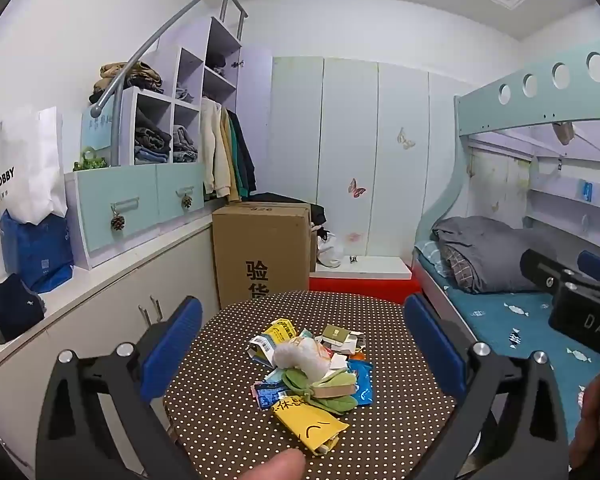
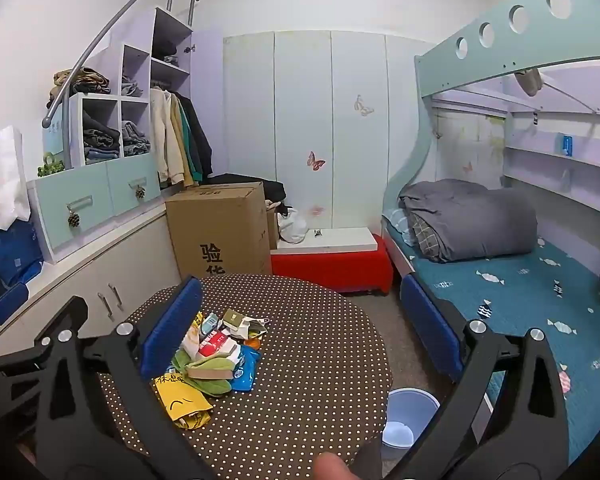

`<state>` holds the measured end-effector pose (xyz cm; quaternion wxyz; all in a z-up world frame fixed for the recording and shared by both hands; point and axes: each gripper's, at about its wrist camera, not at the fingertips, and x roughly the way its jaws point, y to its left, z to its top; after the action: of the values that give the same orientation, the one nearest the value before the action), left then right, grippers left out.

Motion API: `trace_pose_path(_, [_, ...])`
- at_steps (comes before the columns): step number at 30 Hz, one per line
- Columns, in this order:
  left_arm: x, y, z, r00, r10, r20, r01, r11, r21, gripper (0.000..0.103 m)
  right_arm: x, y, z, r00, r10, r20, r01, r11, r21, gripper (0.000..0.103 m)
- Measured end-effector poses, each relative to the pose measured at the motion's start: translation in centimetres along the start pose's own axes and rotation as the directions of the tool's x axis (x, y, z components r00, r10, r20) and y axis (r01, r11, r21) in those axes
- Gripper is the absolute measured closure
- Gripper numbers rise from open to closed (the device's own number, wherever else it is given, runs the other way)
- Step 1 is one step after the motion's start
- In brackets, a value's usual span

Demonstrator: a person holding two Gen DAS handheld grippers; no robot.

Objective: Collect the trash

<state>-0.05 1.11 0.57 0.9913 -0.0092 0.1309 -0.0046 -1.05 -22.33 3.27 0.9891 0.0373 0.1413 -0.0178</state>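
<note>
A heap of trash [image 1: 312, 372] lies on the round brown dotted table [image 1: 228, 420]: a yellow packet [image 1: 308, 424], a blue wrapper [image 1: 362, 380], a white crumpled bag [image 1: 300, 356], green scraps and small cartons. My left gripper [image 1: 302, 308] hovers just short of the heap, open, with nothing between its blue pads [image 1: 172, 348]. In the right wrist view the heap [image 2: 216, 360] sits beside the left pad [image 2: 172, 324] of my right gripper [image 2: 300, 286], which is also open and holds nothing. The right gripper's black body [image 1: 572, 292] shows at the right of the left wrist view.
A light blue bin [image 2: 410, 416] stands on the floor just right of the table. Beyond the table are a cardboard box [image 1: 260, 248] and a red bench [image 2: 332, 268]. A bunk bed [image 2: 500, 280] fills the right side, and a low white cabinet [image 1: 100, 300] runs along the left.
</note>
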Motion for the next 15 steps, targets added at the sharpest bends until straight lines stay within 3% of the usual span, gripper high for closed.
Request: trace_pose_path(15, [0.6, -1.2, -0.8, 0.999, -0.026, -0.029, 0.026, 1.0, 0.007, 0.004, 0.4, 0.5, -0.5, 1.0, -0.004, -0.008, 0.004, 1.0, -0.002, 0.006])
